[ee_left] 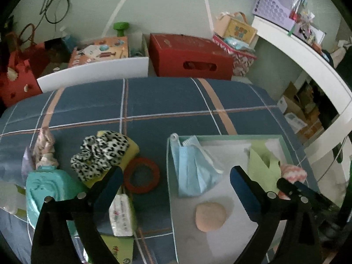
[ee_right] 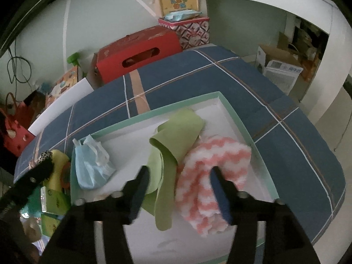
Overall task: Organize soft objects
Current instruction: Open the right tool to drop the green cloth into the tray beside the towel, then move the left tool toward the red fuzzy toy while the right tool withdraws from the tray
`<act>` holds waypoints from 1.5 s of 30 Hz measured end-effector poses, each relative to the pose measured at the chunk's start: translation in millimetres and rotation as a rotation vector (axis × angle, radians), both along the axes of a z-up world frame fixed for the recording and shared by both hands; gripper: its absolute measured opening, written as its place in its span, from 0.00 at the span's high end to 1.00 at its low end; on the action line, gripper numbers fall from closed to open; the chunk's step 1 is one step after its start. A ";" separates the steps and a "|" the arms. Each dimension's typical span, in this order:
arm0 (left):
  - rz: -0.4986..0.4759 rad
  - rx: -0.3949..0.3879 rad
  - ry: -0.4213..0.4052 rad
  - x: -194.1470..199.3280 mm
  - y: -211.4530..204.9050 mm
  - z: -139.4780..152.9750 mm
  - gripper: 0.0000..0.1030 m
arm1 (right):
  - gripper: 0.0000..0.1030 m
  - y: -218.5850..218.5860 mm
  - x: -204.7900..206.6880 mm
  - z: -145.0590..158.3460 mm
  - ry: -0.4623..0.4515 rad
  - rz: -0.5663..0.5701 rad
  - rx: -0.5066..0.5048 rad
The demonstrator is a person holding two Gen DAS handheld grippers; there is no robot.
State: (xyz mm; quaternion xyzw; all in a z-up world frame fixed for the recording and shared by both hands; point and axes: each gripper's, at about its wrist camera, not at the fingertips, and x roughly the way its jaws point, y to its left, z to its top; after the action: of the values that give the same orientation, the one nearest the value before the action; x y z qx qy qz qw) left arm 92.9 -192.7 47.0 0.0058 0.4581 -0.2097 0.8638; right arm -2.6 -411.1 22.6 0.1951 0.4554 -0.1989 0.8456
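A white tray with a teal rim [ee_left: 231,135] lies on the checked blue bedspread [ee_left: 167,101]. In it are a blue face mask [ee_left: 193,169], a pink round puff [ee_left: 210,216], a green cloth [ee_right: 176,129] and a pink-and-white zigzag cloth [ee_right: 211,160]. My left gripper [ee_left: 177,182] hovers wide open above the tray's left rim with nothing between its fingers. My right gripper [ee_right: 179,187] is open over the tray, with the green and zigzag cloths lying loose between its fingers. Left of the tray sit a leopard-print scrunchie [ee_left: 99,156], a yellow sponge [ee_left: 133,148] and a red ring [ee_left: 142,175].
A teal moulded thing [ee_left: 48,187], tissue packs [ee_left: 122,215] and a pinkish fabric bundle [ee_left: 45,140] crowd the near left. Behind the bed stand a red box [ee_left: 189,55], a white board [ee_left: 94,72] and red bags [ee_left: 17,77]. A white desk [ee_left: 308,55] curves along the right.
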 end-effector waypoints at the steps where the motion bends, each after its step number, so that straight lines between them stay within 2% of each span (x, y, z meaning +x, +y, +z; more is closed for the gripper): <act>1: 0.005 0.001 -0.006 -0.1 1.7 1.8 0.04 | 0.33 0.1 0.4 -0.5 0.002 0.000 -0.003; 6: 0.043 0.005 -0.042 -2.8 14.3 10.7 0.04 | 0.19 -1.0 1.6 -6.5 0.026 -0.005 0.002; 10: 0.074 -0.010 -0.043 -4.8 25.0 13.8 0.03 | 0.00 3.1 3.5 -8.8 0.042 0.011 -0.018; 16: 0.109 -0.019 -0.041 -8.4 38.7 16.1 0.03 | 0.00 13.4 4.8 -7.2 0.041 0.036 -0.040; 21: 0.151 -0.032 -0.063 -14.5 55.8 26.1 0.03 | 0.00 22.7 6.1 -1.6 0.006 0.058 -0.040; 26: 0.216 -0.018 -0.119 -25.5 85.7 40.6 0.03 | 0.00 41.0 9.8 6.6 -0.059 0.107 -0.011; 29: 0.259 -0.014 -0.118 -29.0 106.7 43.4 0.03 | 0.00 54.3 13.3 8.0 -0.085 0.149 0.032; 31: 0.287 -0.031 -0.117 -33.4 122.6 44.2 0.03 | 0.00 67.5 15.4 10.8 -0.086 0.181 0.019; 34: 0.321 -0.028 -0.123 -42.0 142.2 40.2 0.03 | 0.00 87.8 17.7 16.2 -0.092 0.222 -0.001; 38: 0.332 -0.013 -0.117 -49.5 157.6 26.9 0.03 | 0.00 113.0 19.1 18.2 -0.107 0.294 0.036; 45: 0.331 0.032 -0.022 -61.1 173.9 -5.9 0.03 | 0.00 151.0 13.7 8.7 -0.056 0.382 0.039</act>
State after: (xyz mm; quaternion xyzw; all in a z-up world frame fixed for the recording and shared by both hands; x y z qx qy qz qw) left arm 31.8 -18.8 41.1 -0.0534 0.4466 -0.0571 0.8913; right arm 11.1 -260.1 31.3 0.1271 0.4640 -0.0203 0.8764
